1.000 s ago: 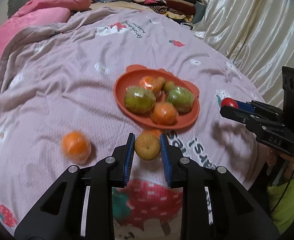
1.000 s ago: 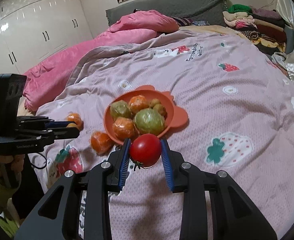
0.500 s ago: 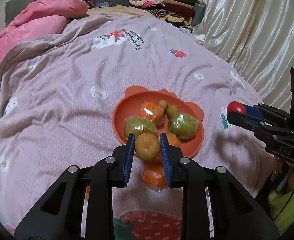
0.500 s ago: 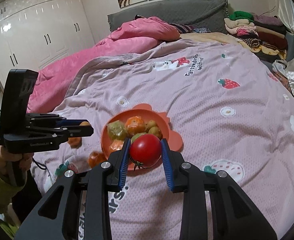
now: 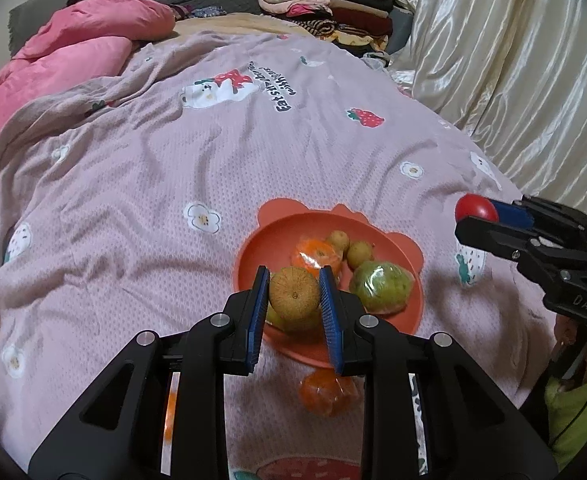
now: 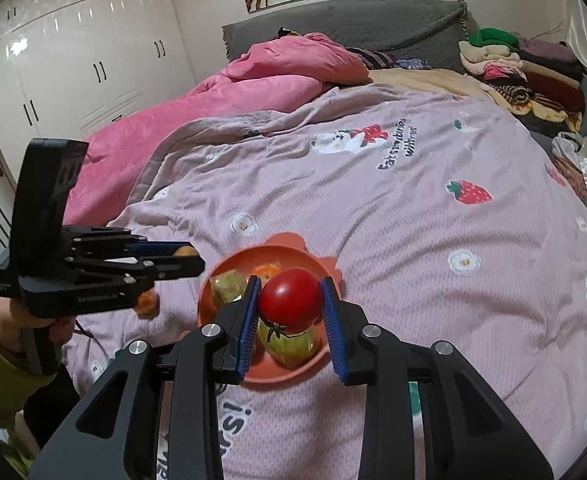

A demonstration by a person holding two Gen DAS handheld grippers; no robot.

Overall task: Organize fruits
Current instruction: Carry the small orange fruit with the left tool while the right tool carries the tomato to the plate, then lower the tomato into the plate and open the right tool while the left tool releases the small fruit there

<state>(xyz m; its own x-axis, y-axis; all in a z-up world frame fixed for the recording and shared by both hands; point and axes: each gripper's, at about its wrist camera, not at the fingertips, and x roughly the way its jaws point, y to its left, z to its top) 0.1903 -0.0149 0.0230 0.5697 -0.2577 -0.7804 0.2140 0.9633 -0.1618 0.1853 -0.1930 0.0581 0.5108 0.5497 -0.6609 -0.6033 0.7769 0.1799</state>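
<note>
Two clamped grippers above the orange plate [image 5: 249, 258]: left gripper [image 5: 294, 297] around a brown fruit [image 5: 294, 294], right gripper [image 6: 291, 300] around a tomato [image 6: 290, 300].

Bedspread [image 5: 141, 184] print, far middle beside a bear-and-strawberry picture [image 5: 217, 88]: dark lettering, upside down in the left wrist view, "Eat strawberries with bears" as best it reads.
Bedspread print, near edge [image 6: 233, 420]: large dark letters, only in part in view, ending "...rs!".
Right gripper [image 5: 473, 220] body, right edge of the left wrist view: pale letters "DAS" [image 5: 585, 304].
Left gripper [image 6: 189, 258] body, left side of the right wrist view: a line of small pale lettering [image 6: 101, 299], too small to read.
</note>
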